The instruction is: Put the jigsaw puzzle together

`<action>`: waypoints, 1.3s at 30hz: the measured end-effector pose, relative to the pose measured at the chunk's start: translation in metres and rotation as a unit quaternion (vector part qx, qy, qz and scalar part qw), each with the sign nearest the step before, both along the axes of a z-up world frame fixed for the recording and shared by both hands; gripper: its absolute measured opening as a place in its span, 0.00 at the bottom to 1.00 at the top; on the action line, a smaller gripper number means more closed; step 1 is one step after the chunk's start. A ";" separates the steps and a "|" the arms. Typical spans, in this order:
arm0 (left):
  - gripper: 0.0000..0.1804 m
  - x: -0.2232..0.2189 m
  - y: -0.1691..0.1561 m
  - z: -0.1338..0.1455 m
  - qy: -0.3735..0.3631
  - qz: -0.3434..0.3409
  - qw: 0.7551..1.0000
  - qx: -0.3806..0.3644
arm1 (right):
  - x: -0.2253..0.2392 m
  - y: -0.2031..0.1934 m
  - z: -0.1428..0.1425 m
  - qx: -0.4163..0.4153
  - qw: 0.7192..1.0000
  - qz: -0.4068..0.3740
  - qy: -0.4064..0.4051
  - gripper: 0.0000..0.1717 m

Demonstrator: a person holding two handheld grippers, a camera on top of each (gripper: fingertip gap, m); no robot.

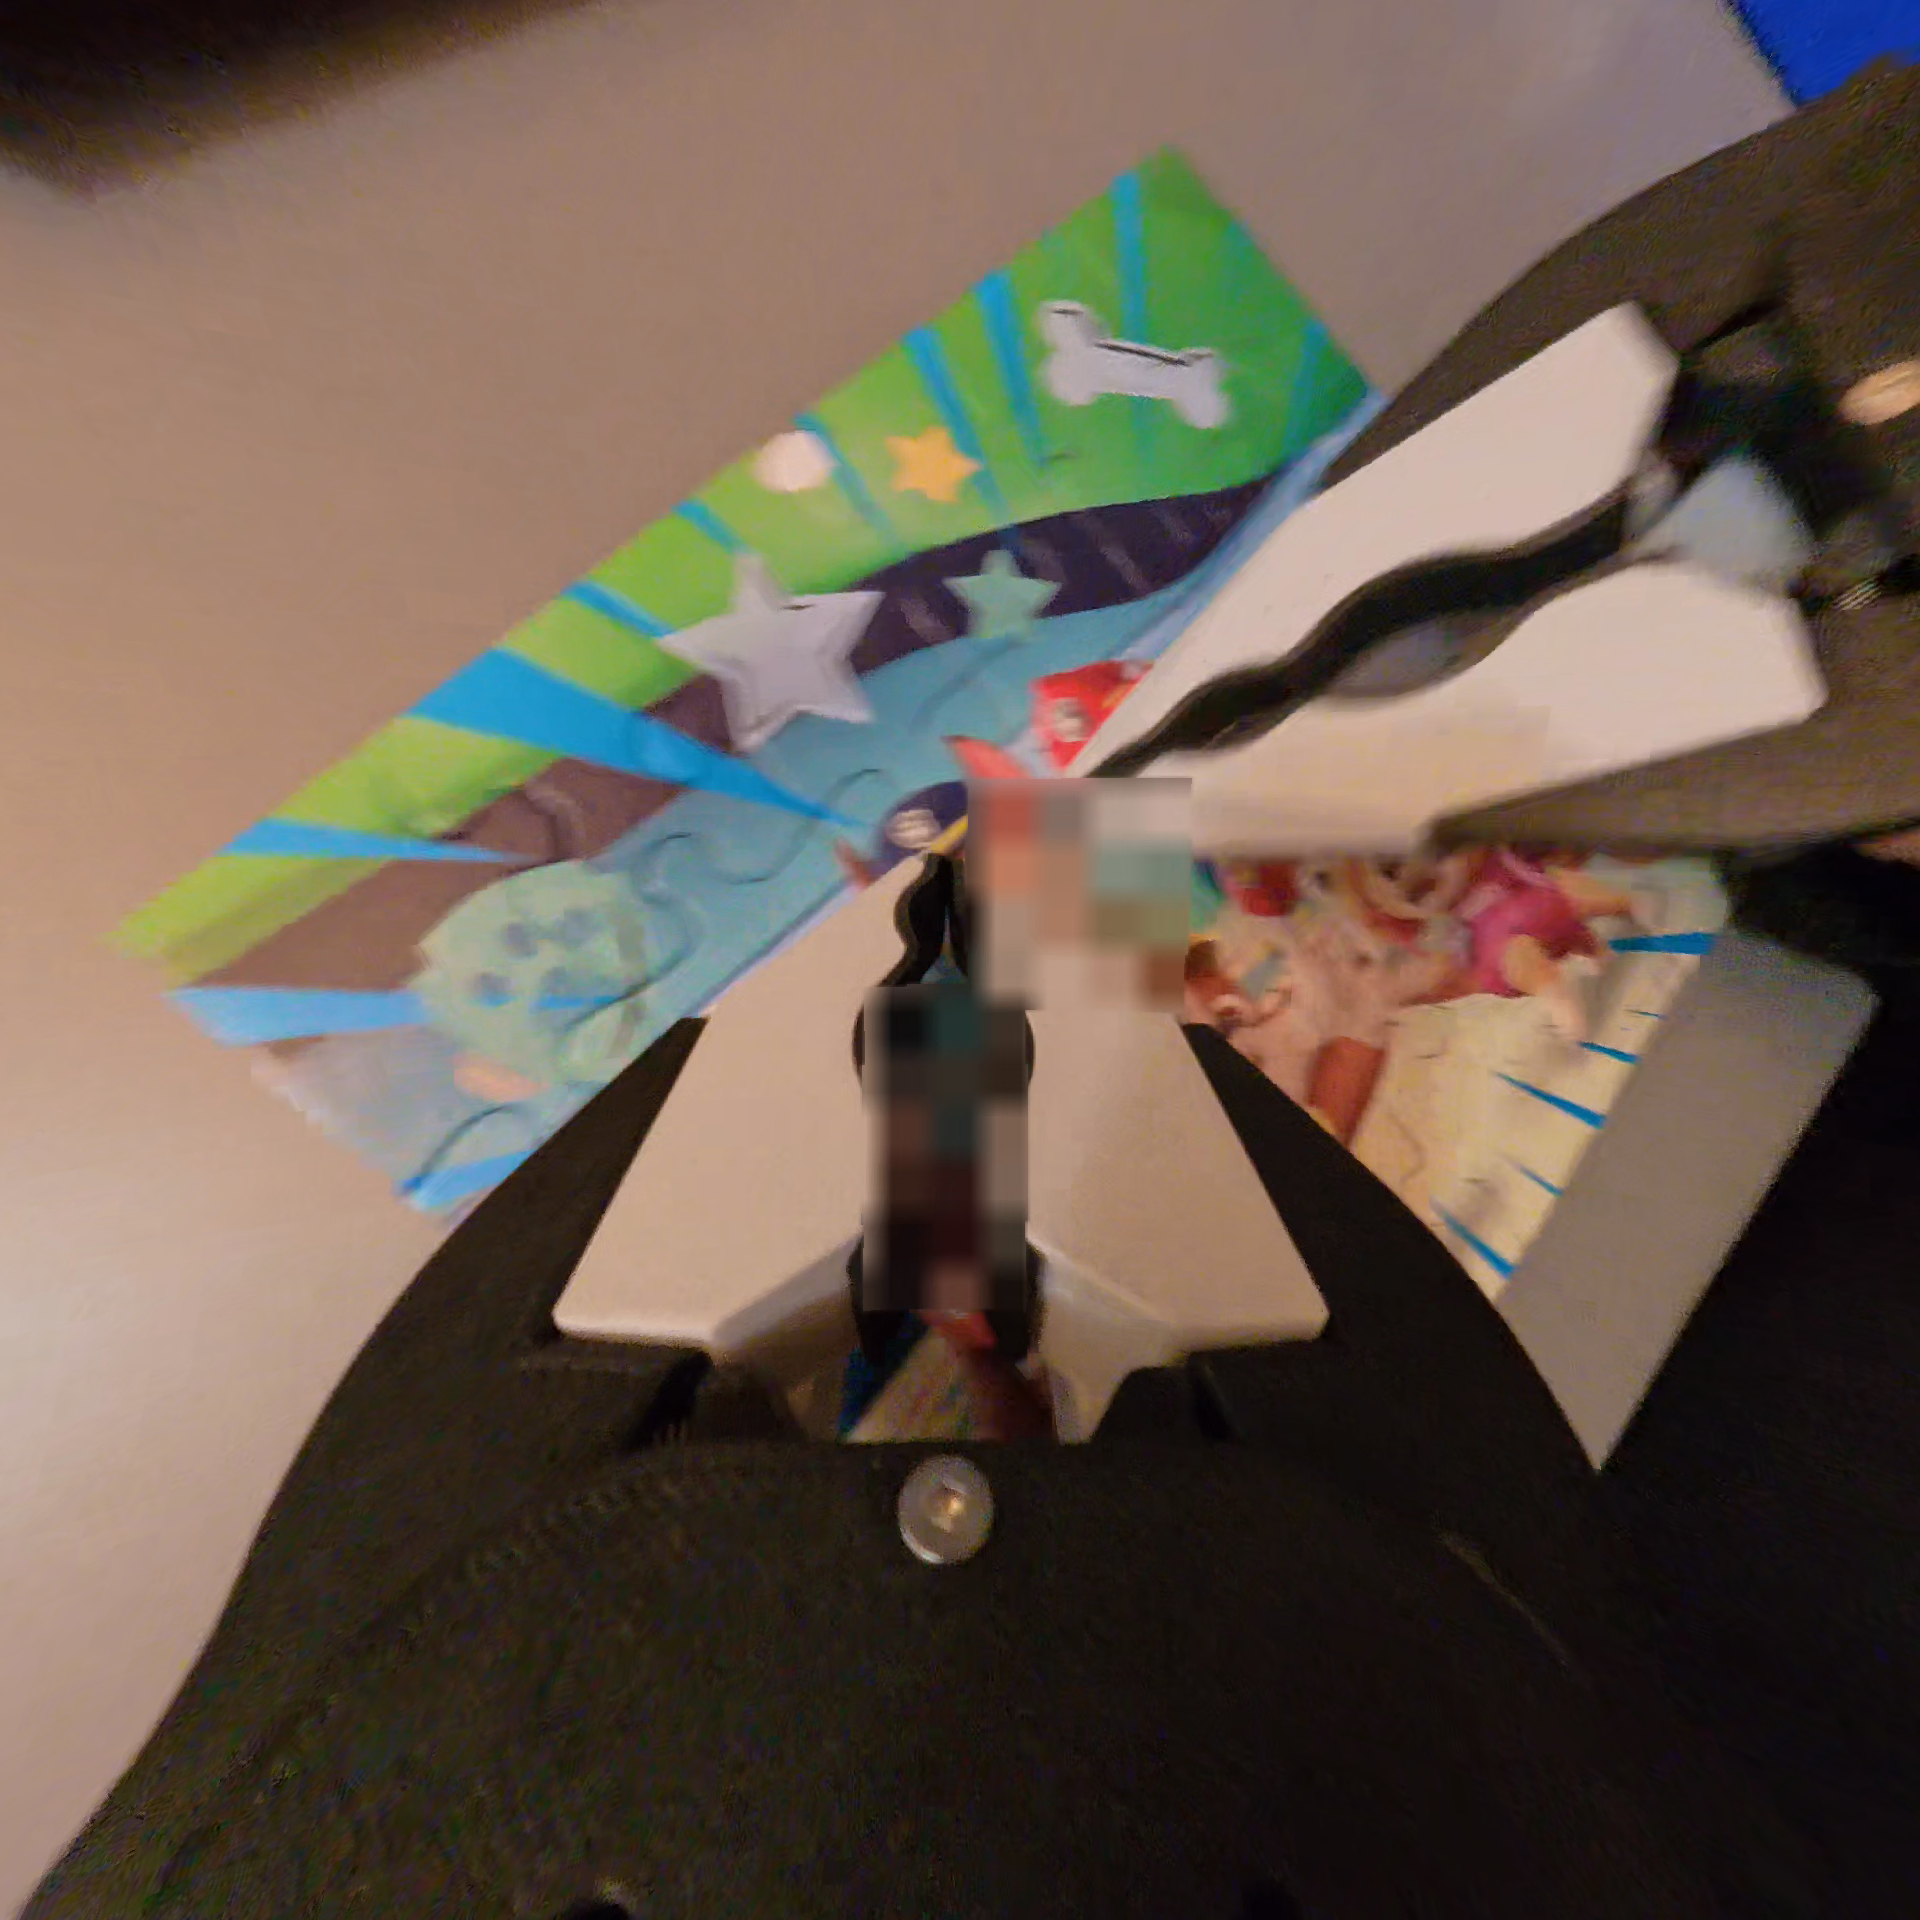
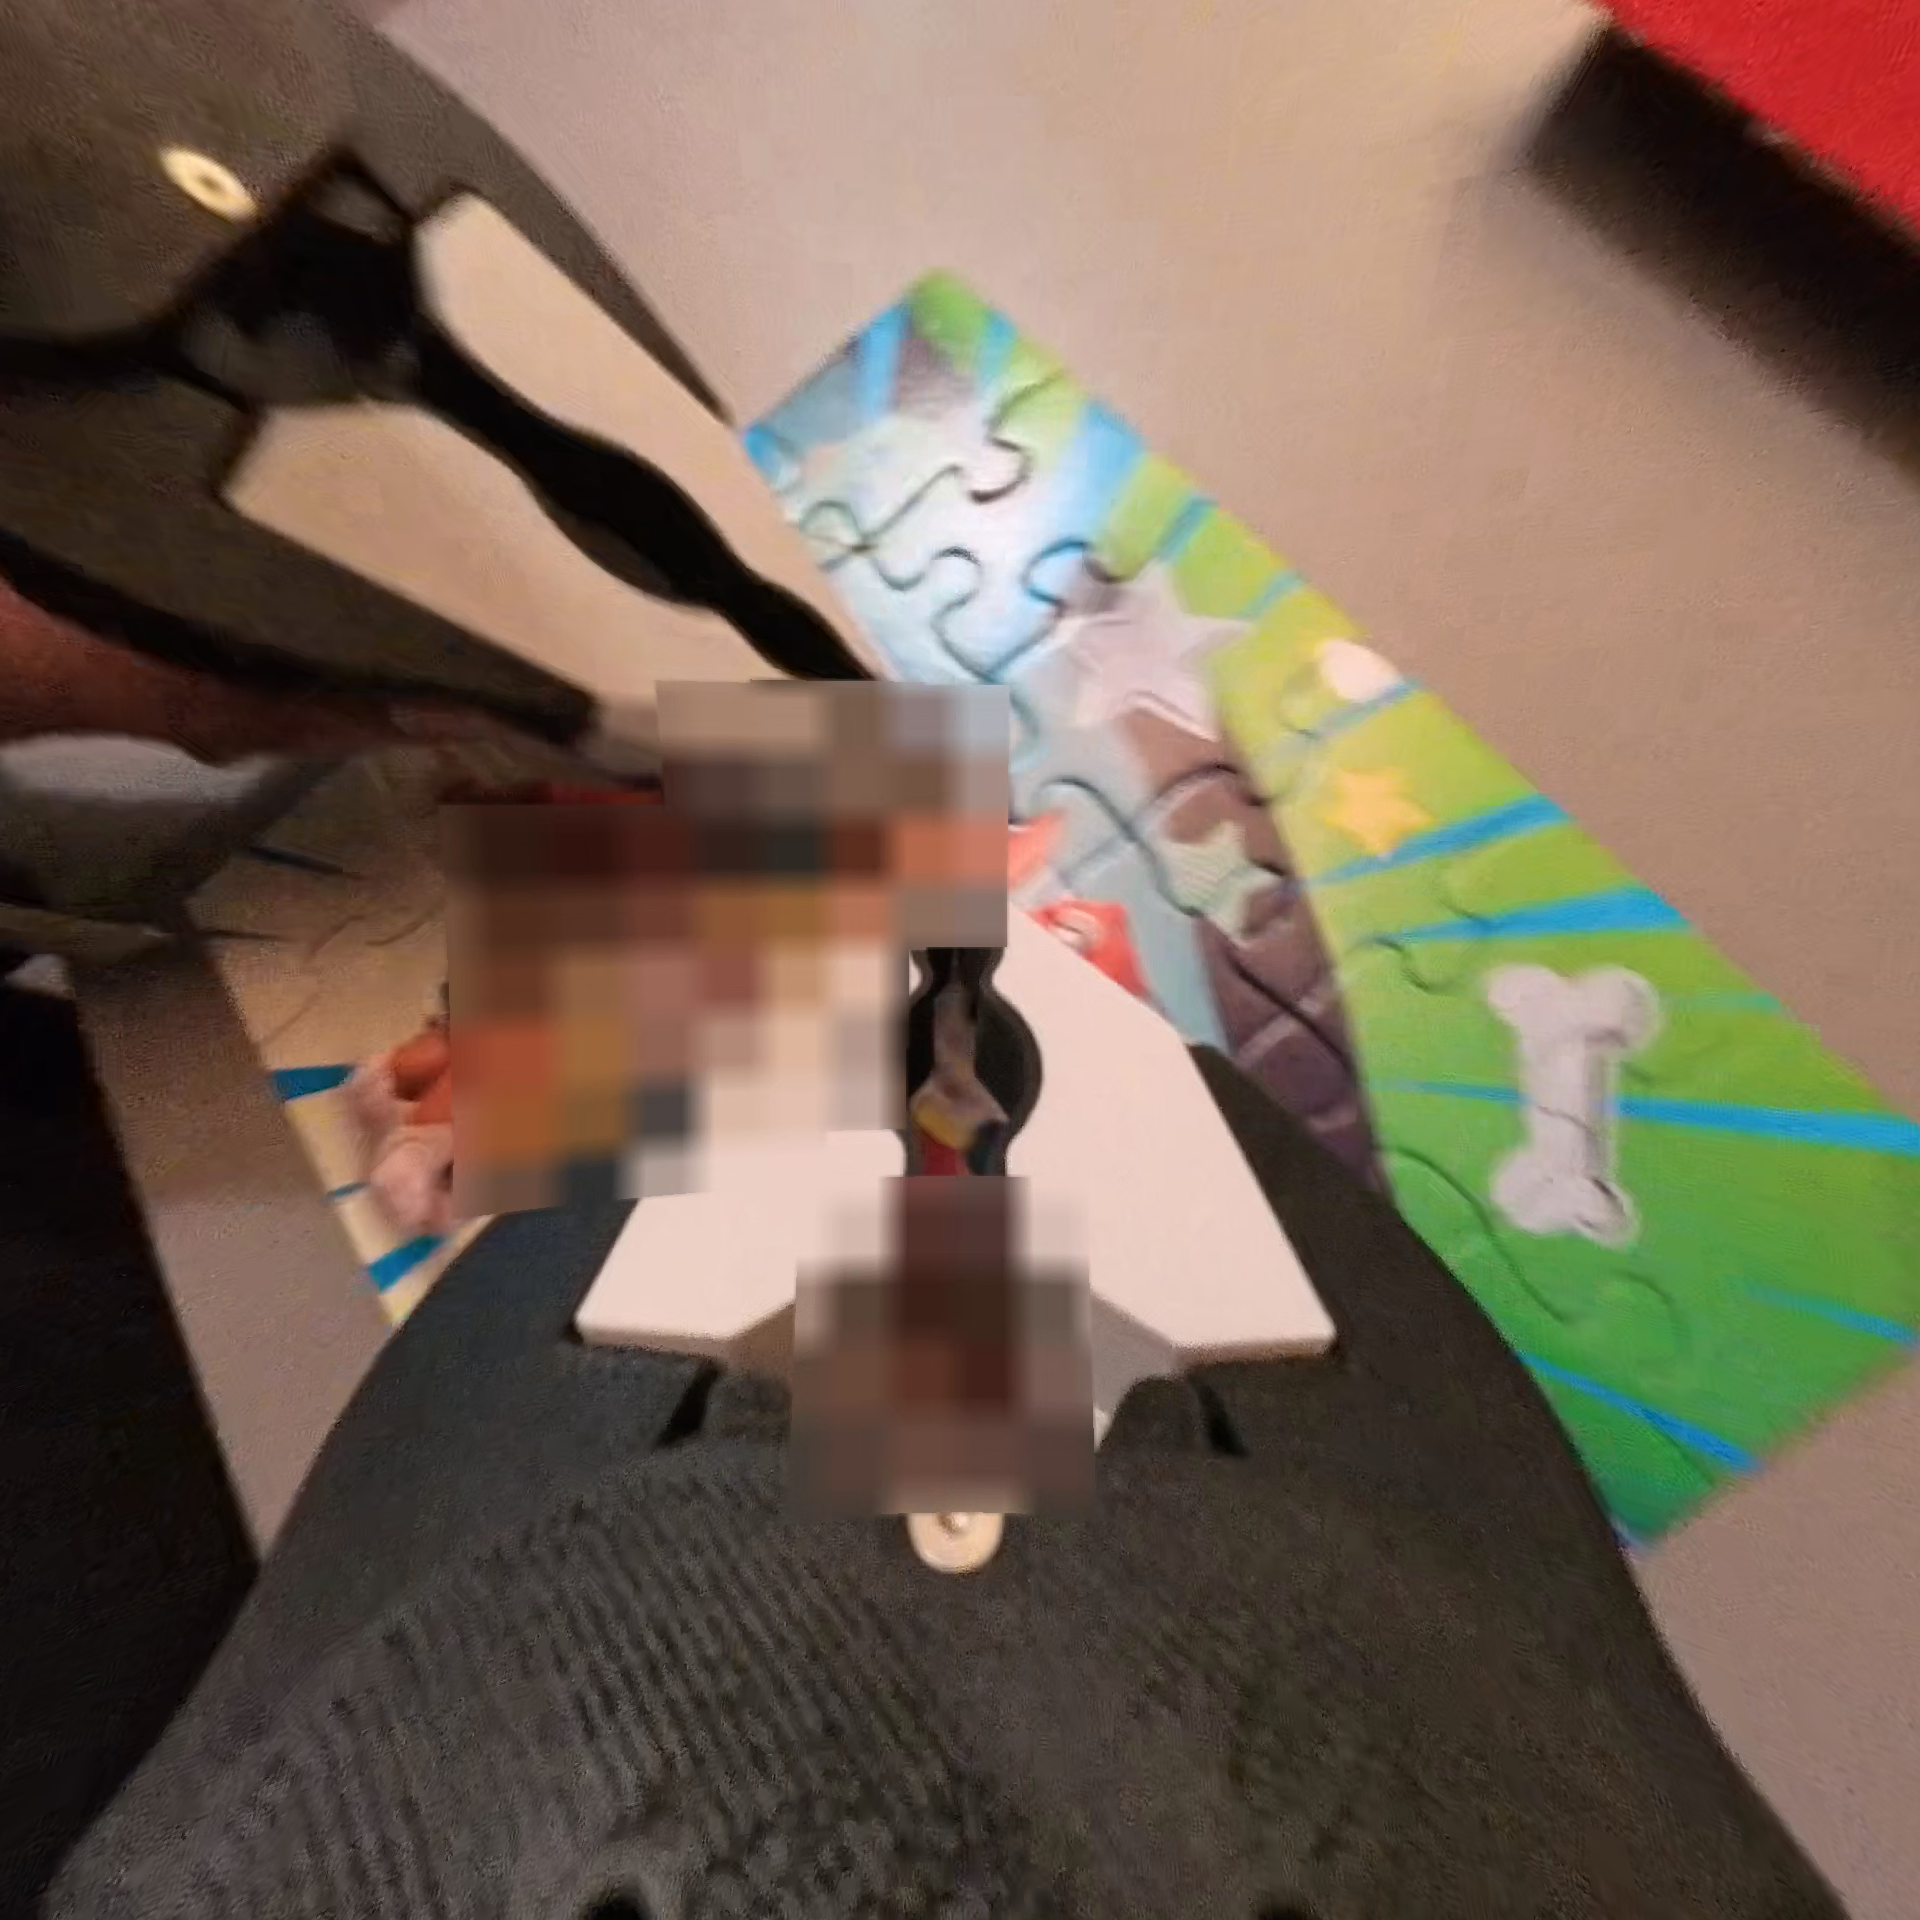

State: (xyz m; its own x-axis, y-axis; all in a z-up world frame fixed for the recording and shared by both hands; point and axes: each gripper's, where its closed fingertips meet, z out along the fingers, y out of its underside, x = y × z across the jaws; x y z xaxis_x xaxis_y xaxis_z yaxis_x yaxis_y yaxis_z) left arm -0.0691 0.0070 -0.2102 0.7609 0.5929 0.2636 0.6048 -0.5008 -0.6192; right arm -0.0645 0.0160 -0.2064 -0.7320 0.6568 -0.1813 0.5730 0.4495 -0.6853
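A colourful jigsaw puzzle (image 1: 831, 623) lies flat on a beige table (image 1: 312, 416). It has a green band with a white bone, stars, and cartoon figures. My left gripper (image 1: 940, 883) hovers over the puzzle's near edge. Its white fingers (image 1: 790, 1091) are shut, black wavy pads together, with nothing between them. My right gripper (image 2: 951, 961) hovers over the same puzzle (image 2: 1455, 935), also shut with nothing in its grasp. Each gripper shows in the other's view: the right one comes in from the upper right (image 1: 1101, 764), the left one from the upper left (image 2: 831, 655). Their tips are close together. Both views are motion-blurred.
A blue object (image 1: 1829, 42) sits at the table's far corner in the left wrist view. A red object (image 2: 1818, 104) with a dark edge lies at the top right of the right wrist view. A dark blurred shape (image 1: 156, 83) sits at the top left. The tips of both grippers are at nearly the same place.
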 end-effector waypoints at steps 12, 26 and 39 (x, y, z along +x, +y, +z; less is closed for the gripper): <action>0.00 -0.006 -0.004 0.000 0.021 0.011 1.000 -0.020 | -0.015 0.026 -0.001 0.041 0.998 -0.030 0.030 0.00; 0.00 -0.004 -0.010 0.000 0.031 0.016 0.999 -0.014 | -0.018 0.075 -0.001 0.061 0.993 -0.080 0.059 0.00; 0.00 -0.004 -0.009 0.000 0.034 0.018 0.999 -0.005 | -0.001 0.083 -0.001 0.081 0.992 -0.050 0.077 0.00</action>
